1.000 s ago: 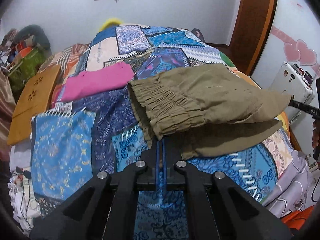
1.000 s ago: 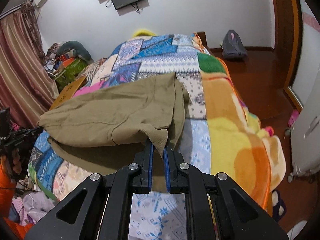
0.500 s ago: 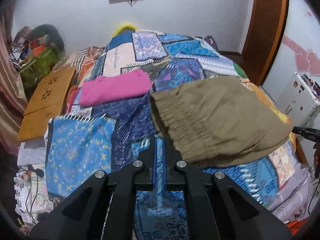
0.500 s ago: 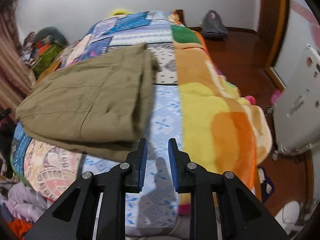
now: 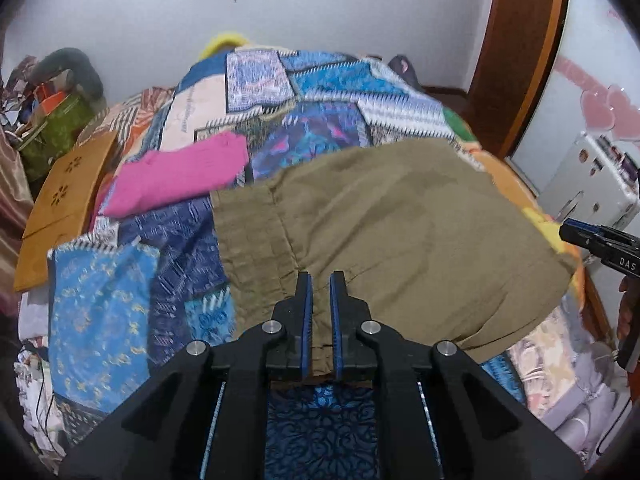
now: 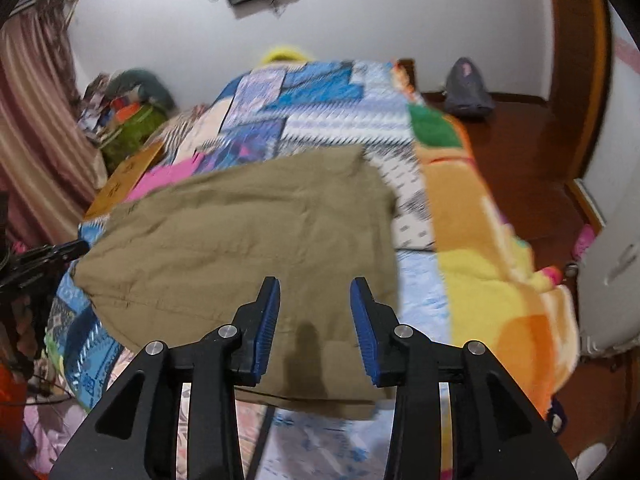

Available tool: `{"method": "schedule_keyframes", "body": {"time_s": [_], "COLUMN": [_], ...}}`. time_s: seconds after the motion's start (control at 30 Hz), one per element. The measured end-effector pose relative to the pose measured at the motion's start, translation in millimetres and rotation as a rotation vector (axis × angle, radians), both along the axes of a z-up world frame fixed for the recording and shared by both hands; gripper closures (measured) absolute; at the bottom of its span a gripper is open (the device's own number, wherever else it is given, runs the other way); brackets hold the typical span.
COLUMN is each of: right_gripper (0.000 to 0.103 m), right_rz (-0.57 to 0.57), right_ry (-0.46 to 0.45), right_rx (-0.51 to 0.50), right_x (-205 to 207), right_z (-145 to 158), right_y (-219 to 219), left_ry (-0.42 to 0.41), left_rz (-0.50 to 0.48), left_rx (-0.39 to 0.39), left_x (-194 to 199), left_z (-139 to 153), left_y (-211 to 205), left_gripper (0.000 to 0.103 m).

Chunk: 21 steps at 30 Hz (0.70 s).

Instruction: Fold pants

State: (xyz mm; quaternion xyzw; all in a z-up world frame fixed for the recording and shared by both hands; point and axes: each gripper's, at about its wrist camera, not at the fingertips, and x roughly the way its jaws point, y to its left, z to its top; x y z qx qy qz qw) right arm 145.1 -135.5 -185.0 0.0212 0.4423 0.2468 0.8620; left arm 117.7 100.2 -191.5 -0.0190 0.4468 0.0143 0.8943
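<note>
Both views show folded pants (image 5: 400,232); only left shows pink garment (image 5: 180,180)

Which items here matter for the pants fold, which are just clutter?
Job:
- olive pants, folded flat on the quilt
- left gripper, jaws slightly apart
- right gripper, open over the pants

Clutter:
- pink garment
- wooden board
- grey bag

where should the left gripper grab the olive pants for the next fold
Probably the gathered waistband end of the olive pants, at its near corner just ahead of the left gripper. Come in low from the near bed edge: the cloth lies flat, and that stacked edge gives the fingers something to pinch.
</note>
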Motion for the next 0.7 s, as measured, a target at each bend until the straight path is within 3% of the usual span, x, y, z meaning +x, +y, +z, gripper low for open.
{"method": "schedule_keyframes", "body": {"time_s": [0.1,0.17,0.27,0.47,0.57,0.7], "right_gripper": [0.07,0.07,0.069,0.069,0.067,0.066], "right_rz": [0.031,0.021,0.033,0.024,0.009,0.003], "right_ry": [0.075,0.07,0.096,0.024,-0.003,-0.017], "right_rx": [-0.041,-0.024,-0.027,-0.044,-0.052,-0.066], "right_x": [0.0,-2.9,4.0,22.4,41.2,68.9], "right_z": [-29.3,-32.7,-23.7,1.1,7.5,11.2], "right_y": [12.7,10.4,4.5,2.0,3.6,4.9], "left_ry": [0.016,-0.007,0.009,-0.005,-0.014,-0.01], "left_rz": [0.008,0.003,-0.002,0.054,0.097,0.13], "left_rx": [0.005,0.031,0.035,-0.038,-0.024,-0.012], "left_x": [-3.4,-7.7,-5.5,8.6,21.3,39.8], "left_z": [-18.9,-21.8,-16.5,7.3,13.9,16.3], "left_y": [-2.7,-6.3,-5.4,25.9,41.9,58.9], "left_gripper": [0.094,0.094,0.092,0.088,0.082,0.082]}}
